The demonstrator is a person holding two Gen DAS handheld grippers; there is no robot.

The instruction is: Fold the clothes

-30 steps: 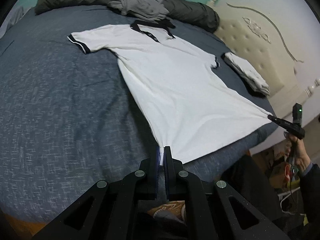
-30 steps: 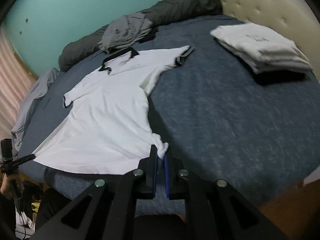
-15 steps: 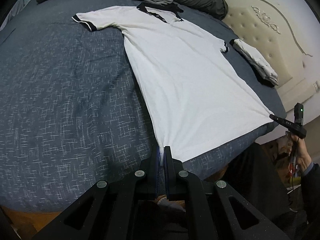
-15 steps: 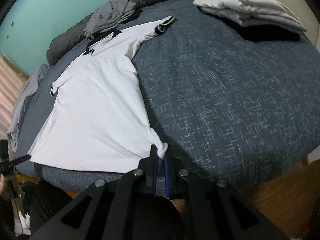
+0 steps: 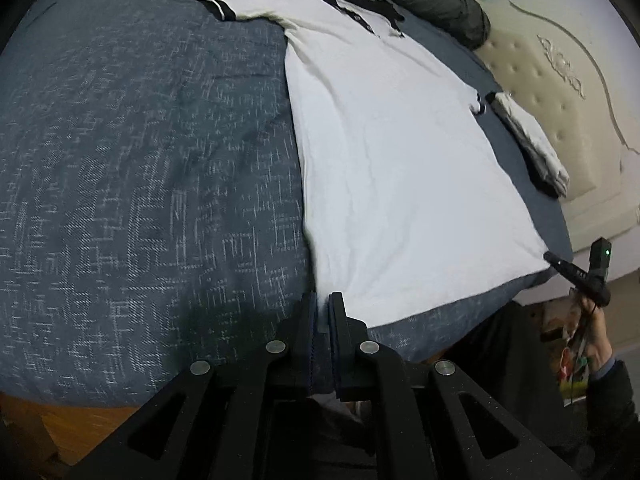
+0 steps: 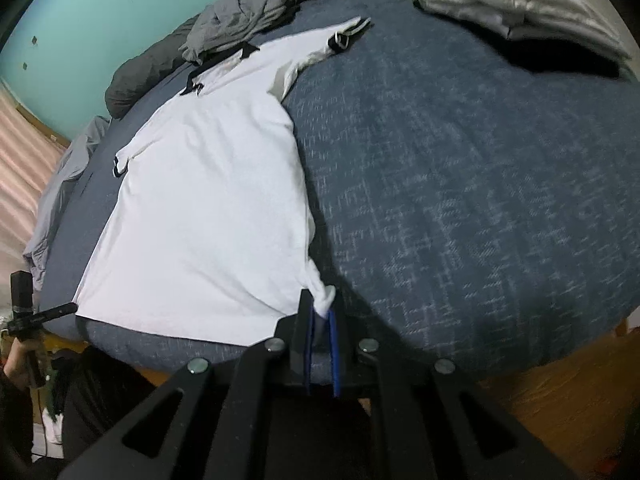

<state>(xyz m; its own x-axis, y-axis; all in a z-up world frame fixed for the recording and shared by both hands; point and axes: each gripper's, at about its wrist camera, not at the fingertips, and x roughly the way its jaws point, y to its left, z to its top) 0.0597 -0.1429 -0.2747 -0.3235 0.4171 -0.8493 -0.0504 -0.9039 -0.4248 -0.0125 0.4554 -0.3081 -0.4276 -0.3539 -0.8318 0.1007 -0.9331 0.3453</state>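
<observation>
Right wrist: gripper (image 6: pixel 320 312) apparently pinching shirt (image 6: pixel 208 200) hem.

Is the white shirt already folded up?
No, the white shirt lies spread flat on the bed, with the left tool and the right tool each pinching a bottom corner.

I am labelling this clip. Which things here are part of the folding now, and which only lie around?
In the job:
white polo shirt, spread flat
left gripper, shut on one hem corner
right gripper, shut on the other

Lying about:
folded clothes stack
crumpled grey garment
dark bolster
</observation>
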